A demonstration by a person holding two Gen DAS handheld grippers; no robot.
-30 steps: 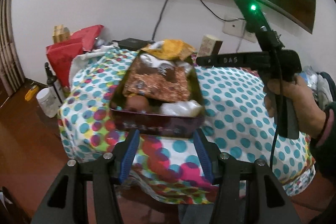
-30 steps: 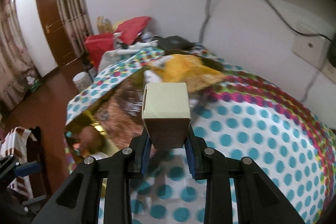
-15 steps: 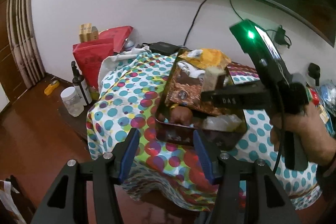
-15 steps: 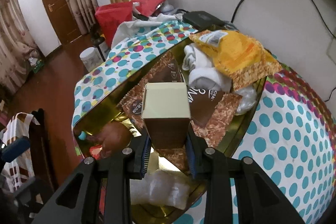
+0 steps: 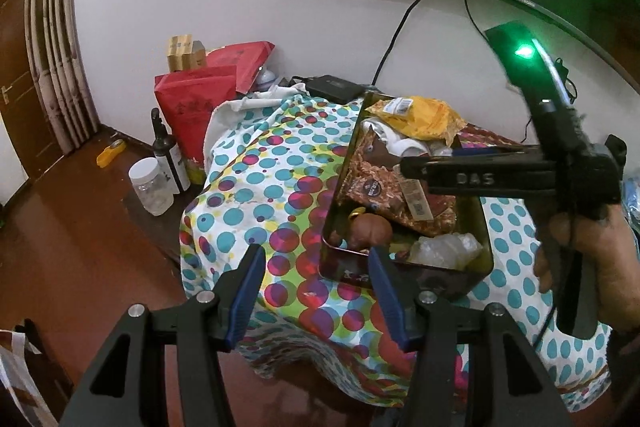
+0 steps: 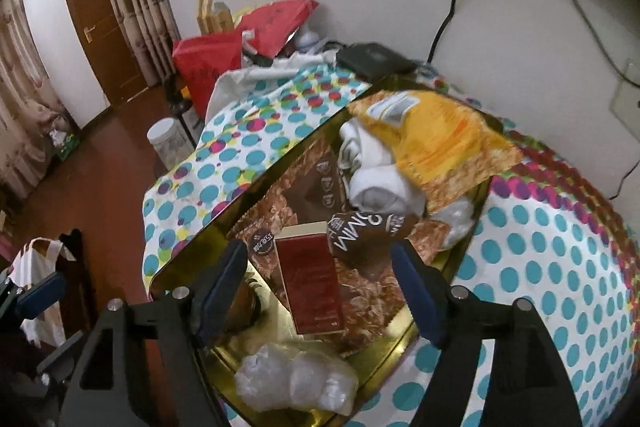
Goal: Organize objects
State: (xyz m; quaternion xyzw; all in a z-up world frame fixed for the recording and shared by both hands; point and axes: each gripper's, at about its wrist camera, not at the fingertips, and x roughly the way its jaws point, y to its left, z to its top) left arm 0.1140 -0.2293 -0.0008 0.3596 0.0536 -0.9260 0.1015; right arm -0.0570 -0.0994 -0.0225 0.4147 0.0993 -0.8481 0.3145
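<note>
A gold tin point(image 6: 224, 203) sits on a dotted tablecloth point(image 6: 560, 267); it also shows in the left wrist view point(image 5: 404, 277). A small red-brown box point(image 6: 310, 287) lies flat inside it on brown snack packets point(image 6: 376, 291), between the open fingers of my right gripper point(image 6: 320, 287). The box also shows in the left wrist view point(image 5: 416, 201). A yellow packet point(image 6: 436, 139), white rolls point(image 6: 376, 179) and a clear plastic wad point(image 6: 296, 383) lie in the tin too. My left gripper point(image 5: 316, 291) is open and empty at the table's near edge.
Red bags point(image 5: 200, 103), a dark bottle point(image 5: 168, 155) and a clear jar point(image 5: 152, 187) stand left of the table. A black device point(image 6: 372, 59) lies at the table's back by the wall. Cables hang down the wall. A door point(image 6: 100, 27) and curtains are at far left.
My right gripper carried the box over the tin, opened and let it go; the box now lies flat inside. My left gripper drew back and to the left.
</note>
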